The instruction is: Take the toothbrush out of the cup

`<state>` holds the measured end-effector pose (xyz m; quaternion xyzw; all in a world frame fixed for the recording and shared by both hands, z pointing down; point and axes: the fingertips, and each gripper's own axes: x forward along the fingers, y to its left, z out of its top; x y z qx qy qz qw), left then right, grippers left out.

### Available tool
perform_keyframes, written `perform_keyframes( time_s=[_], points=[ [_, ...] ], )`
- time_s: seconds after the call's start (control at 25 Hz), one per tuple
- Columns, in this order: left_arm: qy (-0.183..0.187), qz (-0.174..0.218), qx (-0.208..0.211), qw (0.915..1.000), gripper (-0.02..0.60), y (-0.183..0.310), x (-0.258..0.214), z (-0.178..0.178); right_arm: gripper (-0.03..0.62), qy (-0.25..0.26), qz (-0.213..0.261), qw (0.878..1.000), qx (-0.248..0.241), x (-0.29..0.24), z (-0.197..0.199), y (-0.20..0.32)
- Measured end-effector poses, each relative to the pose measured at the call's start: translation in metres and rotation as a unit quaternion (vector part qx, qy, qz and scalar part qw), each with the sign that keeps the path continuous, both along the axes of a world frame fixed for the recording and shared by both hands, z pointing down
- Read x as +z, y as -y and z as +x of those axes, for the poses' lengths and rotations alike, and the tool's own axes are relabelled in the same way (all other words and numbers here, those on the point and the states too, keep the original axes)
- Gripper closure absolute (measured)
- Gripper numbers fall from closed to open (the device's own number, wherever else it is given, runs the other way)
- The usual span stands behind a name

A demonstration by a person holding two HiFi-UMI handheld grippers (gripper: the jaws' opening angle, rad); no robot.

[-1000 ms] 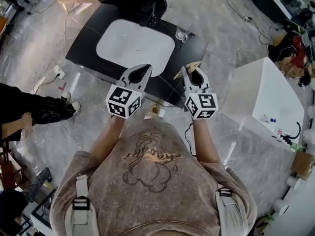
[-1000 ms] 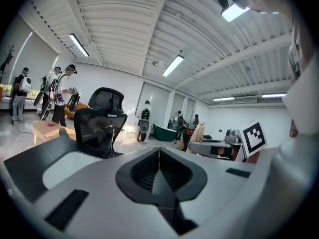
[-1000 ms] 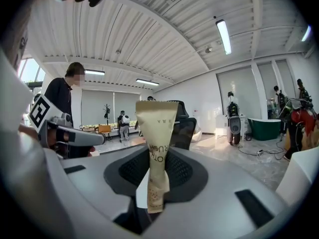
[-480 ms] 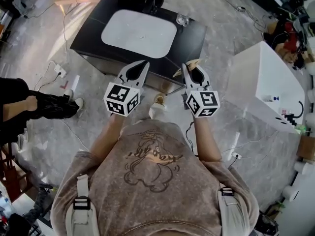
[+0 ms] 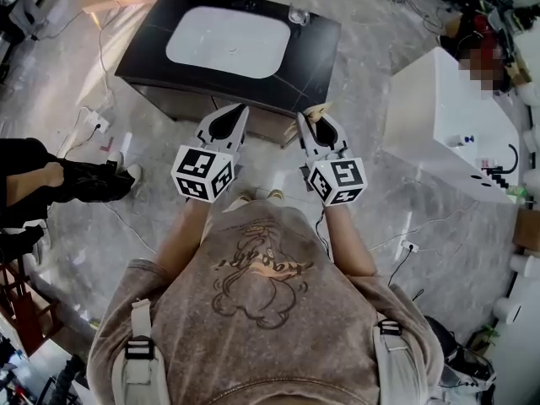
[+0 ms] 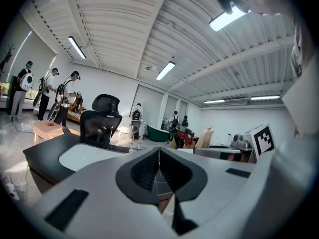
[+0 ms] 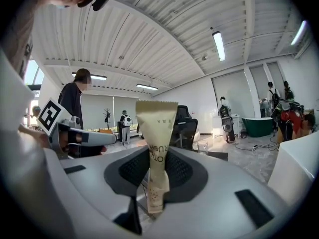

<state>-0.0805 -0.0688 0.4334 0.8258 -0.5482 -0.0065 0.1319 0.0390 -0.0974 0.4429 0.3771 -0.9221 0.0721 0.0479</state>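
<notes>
The right claw (image 7: 157,176) is clamped on the slim beige paper-sleeved toothbrush (image 7: 156,128), which stands upright, well apart from the clear glass cup (image 5: 297,13) on the black table (image 5: 325,45). The left claw (image 6: 159,163) is together and empty. The toothbrush is probably light and stiff inside a slippery sleeve, so a firm hold on its lower shaft suits it.

Side by side, the left gripper (image 5: 241,110) has jaws pressed together; the right gripper (image 5: 310,118) clamps a toothbrush packet (image 7: 155,143) upright between its jaws.
</notes>
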Motion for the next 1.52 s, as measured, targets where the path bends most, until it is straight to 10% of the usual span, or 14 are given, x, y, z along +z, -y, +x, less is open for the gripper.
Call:
perform_keyframes(
  time_s=[1.52],
  points=[
    [0.001,0.016,-0.043,0.999,0.563,-0.068,-0.012,0.046,0.493,0.011,0.005,0.998,-0.061,-0.002,0.032,-0.075]
  ],
)
